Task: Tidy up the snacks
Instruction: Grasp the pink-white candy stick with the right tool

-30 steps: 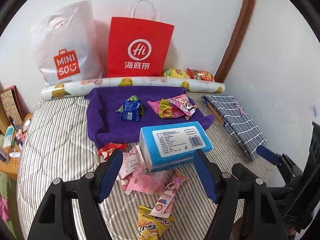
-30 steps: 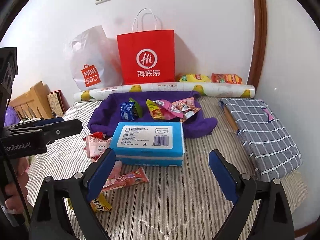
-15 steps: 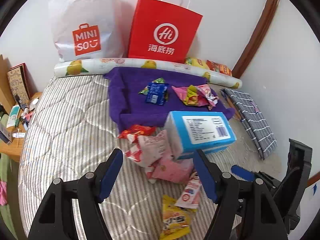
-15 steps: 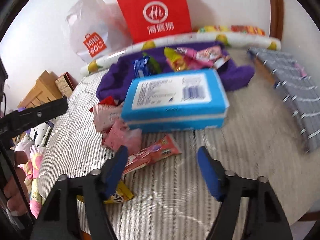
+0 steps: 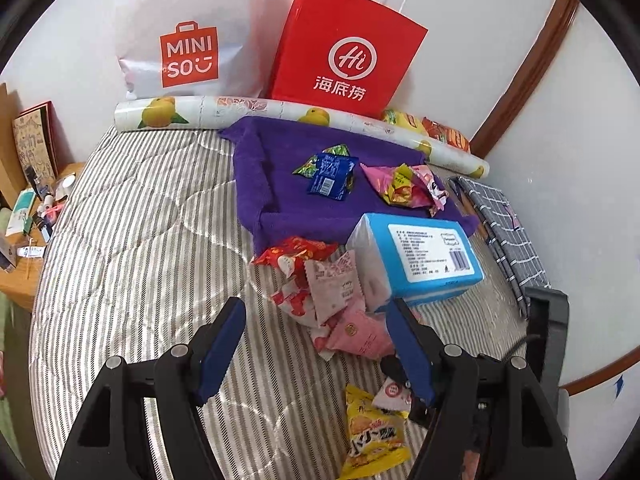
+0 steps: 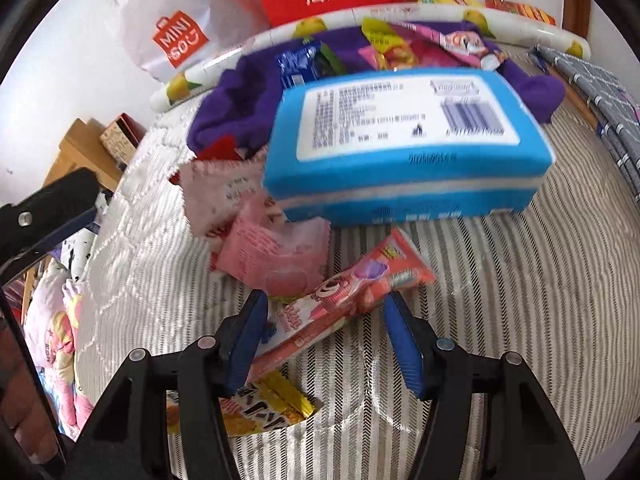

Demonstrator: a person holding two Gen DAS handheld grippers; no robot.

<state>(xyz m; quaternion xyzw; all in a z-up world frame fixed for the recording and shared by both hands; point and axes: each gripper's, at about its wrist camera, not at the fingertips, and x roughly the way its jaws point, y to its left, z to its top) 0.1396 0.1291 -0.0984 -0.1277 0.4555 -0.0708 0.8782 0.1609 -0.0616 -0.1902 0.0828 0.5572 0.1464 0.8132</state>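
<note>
Loose snack packets lie on a striped mattress (image 5: 132,248): a red one (image 5: 294,254), pale pink ones (image 5: 334,288), a yellow one (image 5: 370,436). More packets, a blue one (image 5: 330,176) among them, rest on a purple towel (image 5: 272,200). My left gripper (image 5: 316,316) is open and empty above the pink pile. My right gripper (image 6: 326,312) is open, low over a long pink-red stick packet (image 6: 340,304) that lies between its fingers. The yellow packet (image 6: 256,408) sits under its left finger.
A blue tissue pack (image 5: 424,256) (image 6: 400,144) lies beside the pile. A red paper bag (image 5: 344,52), a white Miniso bag (image 5: 188,36) and a fruit-print roll (image 5: 280,112) line the wall. A checked cloth (image 5: 508,232) lies right; a wooden bedside table (image 5: 24,256) stands left.
The right gripper has dropped low and forward onto the stick packet, its jaws narrowing. The left gripper has shifted left and tilted over the pink pile.
</note>
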